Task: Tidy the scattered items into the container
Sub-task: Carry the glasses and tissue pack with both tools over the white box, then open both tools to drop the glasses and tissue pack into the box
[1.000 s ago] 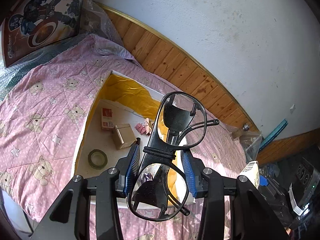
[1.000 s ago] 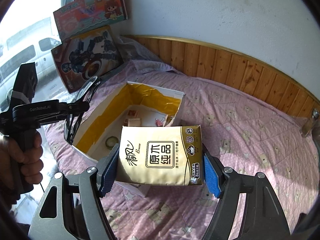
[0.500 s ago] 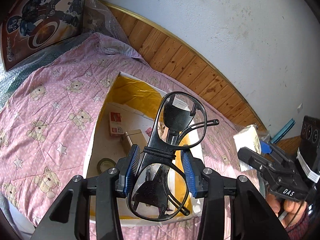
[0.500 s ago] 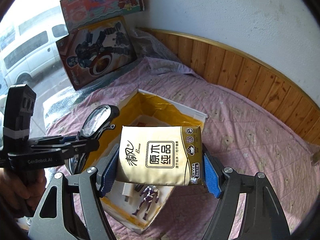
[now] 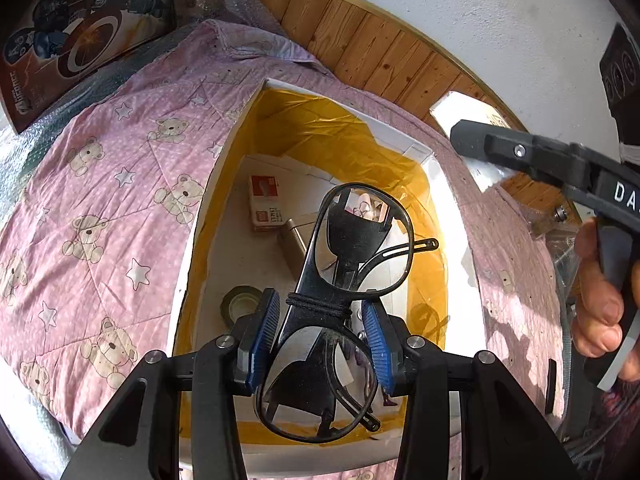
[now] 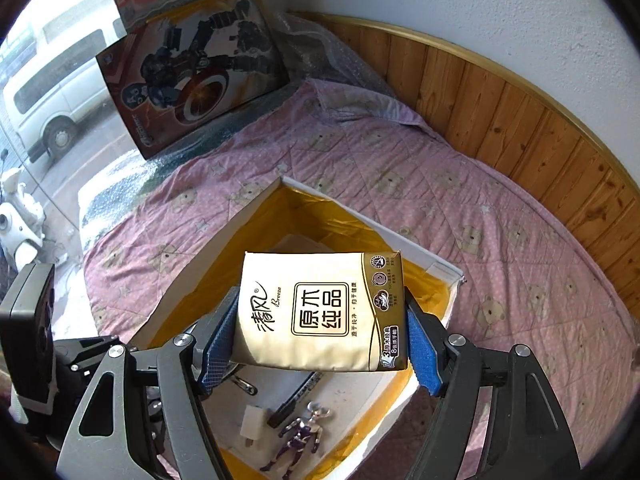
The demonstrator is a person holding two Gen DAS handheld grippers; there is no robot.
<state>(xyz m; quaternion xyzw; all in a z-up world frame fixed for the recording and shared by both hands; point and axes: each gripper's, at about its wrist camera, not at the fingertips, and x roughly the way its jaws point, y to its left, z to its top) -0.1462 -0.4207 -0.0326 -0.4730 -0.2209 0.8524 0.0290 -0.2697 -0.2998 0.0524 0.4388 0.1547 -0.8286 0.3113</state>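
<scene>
Left wrist view: our left gripper [image 5: 320,340] has its jaws clenched on a pair of black-framed glasses [image 5: 336,312], held at the bridge with one lens toward 12 o'clock and the other toward 6. The glasses hang over the open box [image 5: 192,240], a white carton lined with yellow film that rests on the pink bear-print bedspread [image 5: 100,208]. On the box floor we see a red-and-white packet [image 5: 264,204] near 11 o'clock, a tan metallic box [image 5: 294,240] beside it, and a roll of tape [image 5: 240,304] at 9 o'clock of the jaws. So several items are already stowed. At 3 o'clock a hand [image 5: 604,296] holds the other tool.

Right wrist view: our right gripper [image 6: 320,344] is grasping a beige tissue pack [image 6: 320,312] by its short sides, and the pack floats over the same box [image 6: 404,240]. Below it, toward 6 o'clock, lie a small purple-and-silver figurine [image 6: 300,436] and a white plug adapter [image 6: 252,432] on the box floor. The visible bedspread [image 6: 460,208] carries no loose items that we can make out.

We judge the task close to finished: both last items are held above the box, not yet let go. What remains is to lower each and release it inside.
</scene>
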